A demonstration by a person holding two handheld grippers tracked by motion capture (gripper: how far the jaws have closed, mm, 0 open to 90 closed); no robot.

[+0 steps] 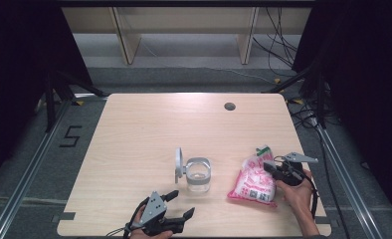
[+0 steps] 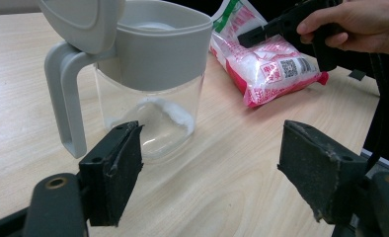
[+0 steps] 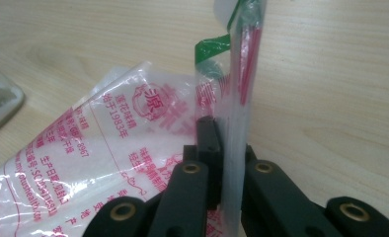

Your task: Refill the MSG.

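Right claw (image 3: 221,163) clamps the pink-printed bag (image 1: 253,181).
Left claw (image 2: 210,173) gapes apart near the lidded jar (image 2: 153,74) on the bench (image 1: 144,129).

Both grippers low at the table's near edge

Left gripper (image 1: 180,206) at 7 o'clock, jaws wide apart, pointing toward 2 o'clock. Right gripper (image 1: 269,167) at 4 o'clock, held in the right hand (image 1: 296,191), jaws pinched together on a bag (image 3: 133,148).

Pink-printed plastic bag (image 1: 253,181) of white grains lies right of the open-lidded jar (image 1: 198,174).
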